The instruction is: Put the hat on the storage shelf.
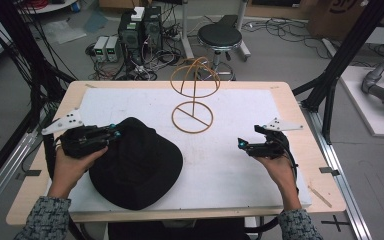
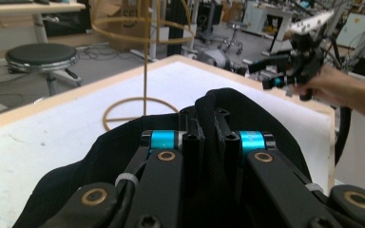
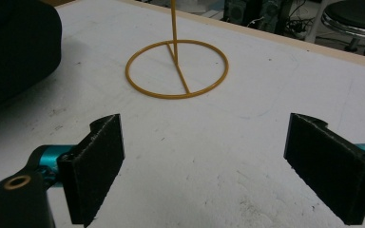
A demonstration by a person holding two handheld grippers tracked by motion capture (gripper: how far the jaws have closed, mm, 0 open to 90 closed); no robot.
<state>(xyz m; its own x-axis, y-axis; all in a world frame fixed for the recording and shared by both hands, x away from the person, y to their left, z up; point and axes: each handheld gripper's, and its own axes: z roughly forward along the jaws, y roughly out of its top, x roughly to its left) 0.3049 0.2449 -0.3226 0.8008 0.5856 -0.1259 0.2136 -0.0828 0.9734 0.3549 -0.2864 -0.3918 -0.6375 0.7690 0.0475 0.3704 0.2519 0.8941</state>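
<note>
High view, wire stand (image 1: 194,95) behind black hat (image 1: 136,162)

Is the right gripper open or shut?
Open: the right gripper has its jaws wide apart over the bare white table mat, holding nothing.

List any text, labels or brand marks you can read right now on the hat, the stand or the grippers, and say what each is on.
No legible text.
black hat: no label or logo visible.
wire hat stand: bare wire, no markings.
left gripper, shut on the hat's brim, and right gripper, jaws open: no lettering readable.
cardboard box behind the table: a dark printed mark, cut off and too blurred to read.
</note>
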